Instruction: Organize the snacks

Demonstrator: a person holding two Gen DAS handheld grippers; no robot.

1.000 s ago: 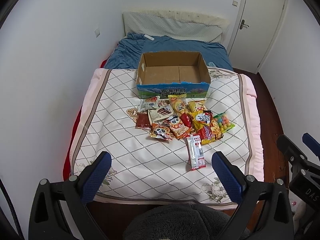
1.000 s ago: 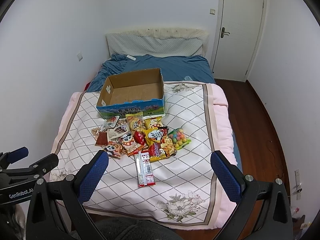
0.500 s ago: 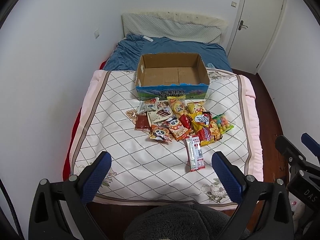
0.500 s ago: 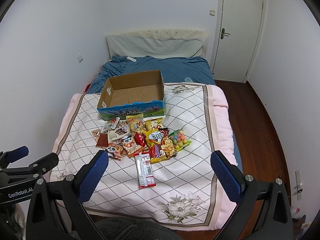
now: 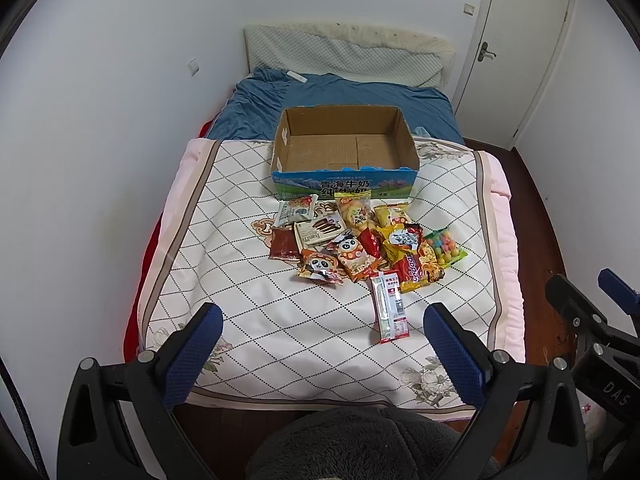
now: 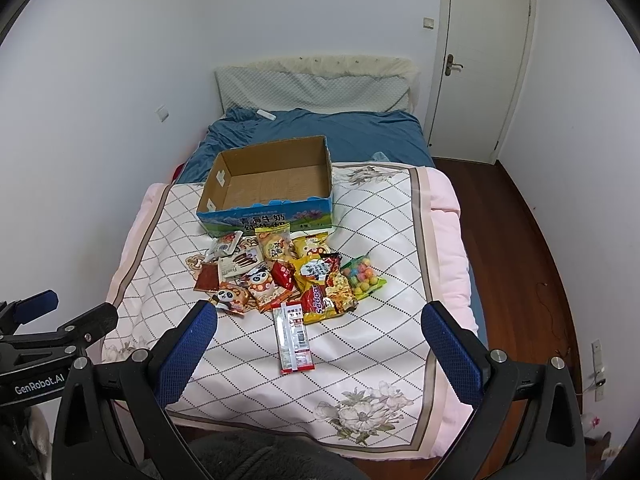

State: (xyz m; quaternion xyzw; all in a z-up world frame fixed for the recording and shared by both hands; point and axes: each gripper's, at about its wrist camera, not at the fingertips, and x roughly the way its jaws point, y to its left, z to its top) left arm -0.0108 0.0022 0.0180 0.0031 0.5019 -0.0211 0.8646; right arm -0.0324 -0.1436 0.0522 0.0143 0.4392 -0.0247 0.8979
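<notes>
A pile of several colourful snack packets [image 5: 362, 242] [image 6: 294, 276] lies mid-bed on a quilted white cover. A long red-and-white packet [image 5: 390, 307] [image 6: 293, 335] lies nearest me, apart from the pile. Behind the pile stands an empty cardboard box [image 5: 344, 148] [image 6: 268, 184] with a blue printed front. My left gripper [image 5: 322, 338] hangs open above the bed's near edge, nothing between its blue pads. My right gripper [image 6: 320, 338] is likewise open and holds nothing. Each gripper shows at the edge of the other's view.
The bed [image 5: 240, 240] fills the room's middle, with a blue blanket [image 5: 320, 100] and pillow [image 5: 344, 54] at the far end. White walls close in on the left. A shut white door [image 6: 480, 60] and wooden floor [image 6: 520, 240] are to the right. A dark fleece garment [image 5: 352, 444] shows below.
Both grippers have drawn slightly back and up from the bed, so the snacks and box look a little farther away. Nothing on the bed moved.
</notes>
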